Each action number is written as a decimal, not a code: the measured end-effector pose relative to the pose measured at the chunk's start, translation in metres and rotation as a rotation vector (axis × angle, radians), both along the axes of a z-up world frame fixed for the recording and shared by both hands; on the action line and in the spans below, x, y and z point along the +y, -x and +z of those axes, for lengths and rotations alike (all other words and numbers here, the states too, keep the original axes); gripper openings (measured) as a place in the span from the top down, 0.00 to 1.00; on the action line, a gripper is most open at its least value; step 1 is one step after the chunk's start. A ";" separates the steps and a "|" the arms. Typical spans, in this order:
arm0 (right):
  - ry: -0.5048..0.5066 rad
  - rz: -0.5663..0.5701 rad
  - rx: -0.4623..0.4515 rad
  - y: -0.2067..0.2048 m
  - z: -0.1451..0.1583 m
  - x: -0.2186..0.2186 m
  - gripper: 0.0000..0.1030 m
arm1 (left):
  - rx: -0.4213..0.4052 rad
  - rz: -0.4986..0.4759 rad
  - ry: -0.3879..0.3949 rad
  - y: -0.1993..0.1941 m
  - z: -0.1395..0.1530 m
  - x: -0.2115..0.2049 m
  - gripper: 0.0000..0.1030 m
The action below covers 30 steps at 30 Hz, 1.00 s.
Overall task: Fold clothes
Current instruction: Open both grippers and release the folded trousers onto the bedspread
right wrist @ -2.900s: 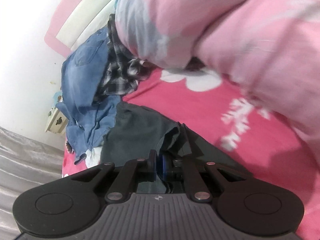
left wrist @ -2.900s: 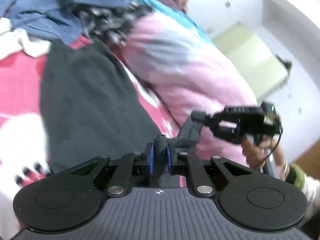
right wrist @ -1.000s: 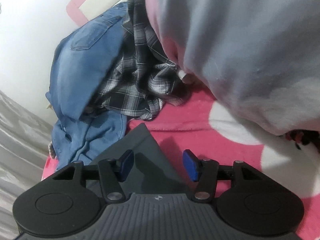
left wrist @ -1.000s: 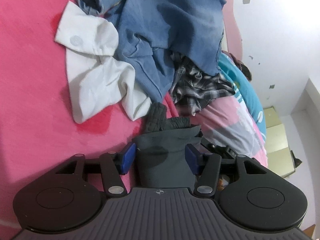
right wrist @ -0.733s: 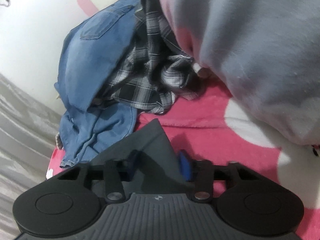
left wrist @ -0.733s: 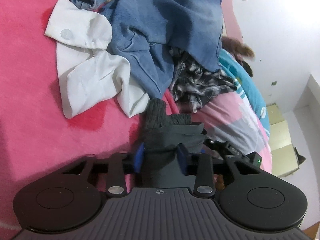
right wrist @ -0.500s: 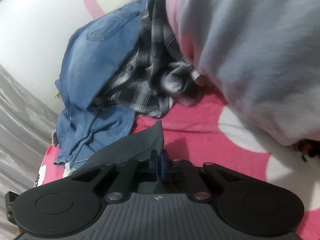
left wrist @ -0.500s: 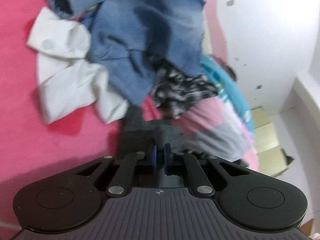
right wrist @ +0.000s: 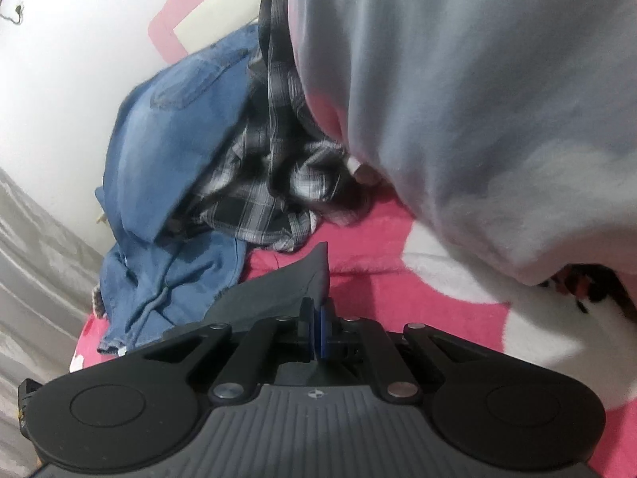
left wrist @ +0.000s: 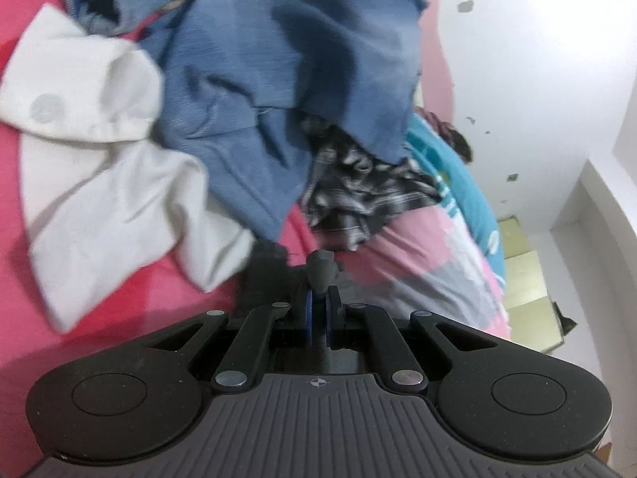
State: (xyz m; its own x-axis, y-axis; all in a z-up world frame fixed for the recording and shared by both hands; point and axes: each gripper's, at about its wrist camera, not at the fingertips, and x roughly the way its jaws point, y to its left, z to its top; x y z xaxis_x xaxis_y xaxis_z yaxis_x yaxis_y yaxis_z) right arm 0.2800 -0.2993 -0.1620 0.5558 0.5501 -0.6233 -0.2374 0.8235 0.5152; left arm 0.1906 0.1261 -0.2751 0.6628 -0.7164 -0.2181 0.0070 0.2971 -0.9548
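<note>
A dark grey garment lies on the pink bedspread. In the right wrist view my right gripper is shut on one of its corners, and the cloth peaks up just ahead of the blue pads. In the left wrist view my left gripper is shut on another bunched fold of the same dark grey garment, which sticks up between the pads. Most of the garment is hidden under the gripper bodies.
A heap of clothes lies ahead: blue denim, a white shirt, a black-and-white plaid shirt. A pink and grey quilt bulks at the right. A white wall stands behind.
Both grippers stood open around the dark garment's edge a second ago; both have closed on it. The left one has since shifted sideways a little, lifting a fold.
</note>
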 end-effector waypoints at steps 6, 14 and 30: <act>0.075 -0.023 -0.023 0.004 0.005 -0.001 0.61 | 0.068 0.023 0.046 0.008 -0.002 0.011 0.50; 0.137 0.051 -0.055 0.048 0.041 -0.012 0.47 | 0.033 -0.034 -0.026 0.064 0.031 0.018 0.33; 0.191 0.118 0.001 0.153 0.045 -0.067 0.47 | -0.120 -0.345 -0.470 0.189 0.073 -0.090 0.41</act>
State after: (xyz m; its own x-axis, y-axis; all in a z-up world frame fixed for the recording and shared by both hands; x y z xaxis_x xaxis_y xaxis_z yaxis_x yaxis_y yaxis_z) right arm 0.1274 -0.3666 -0.1169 0.4938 0.4833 -0.7229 -0.3370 0.8727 0.3533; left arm 0.0012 0.0356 -0.2019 0.4484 -0.7395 -0.5020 0.2778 0.6491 -0.7081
